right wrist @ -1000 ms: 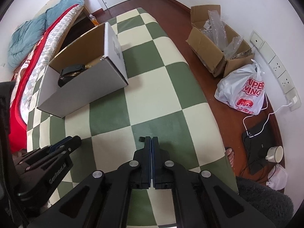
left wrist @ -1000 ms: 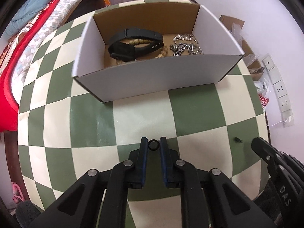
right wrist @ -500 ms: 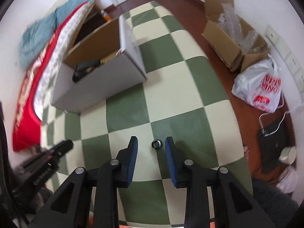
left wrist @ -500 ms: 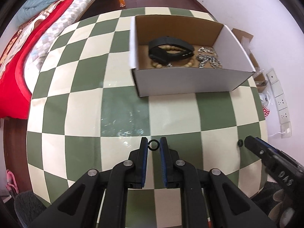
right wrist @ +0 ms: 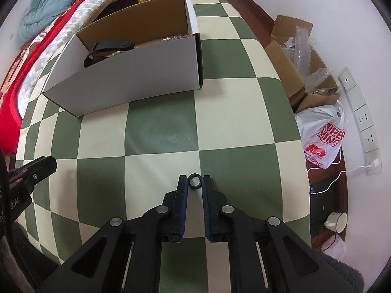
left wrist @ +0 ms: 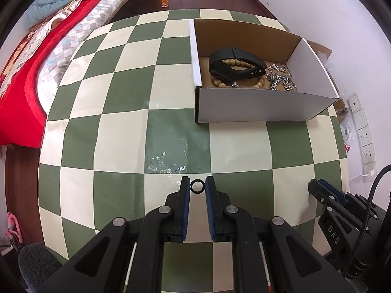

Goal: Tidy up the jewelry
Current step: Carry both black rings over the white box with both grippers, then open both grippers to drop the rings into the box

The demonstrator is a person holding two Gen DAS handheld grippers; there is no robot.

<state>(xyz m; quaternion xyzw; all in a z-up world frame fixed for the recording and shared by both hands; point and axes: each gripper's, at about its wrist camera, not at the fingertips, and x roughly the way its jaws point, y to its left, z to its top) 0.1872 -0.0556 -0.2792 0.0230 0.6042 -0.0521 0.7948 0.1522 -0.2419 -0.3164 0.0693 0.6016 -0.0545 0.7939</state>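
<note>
plastic bag (right wrist: 322, 136): "SUPER MING", red | right claw (left wrist: 315, 189) body: "DAS", white

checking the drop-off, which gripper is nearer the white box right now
Too close to call. The left gripper, shut on a black ring, and the right gripper, shut on its ring, both sit a few checks short of the white box.

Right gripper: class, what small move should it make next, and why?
Probably lift and carry toward the open box. The right gripper is closed on a small dark ring just above the checked table; other jewelry already lies in the box.
</note>
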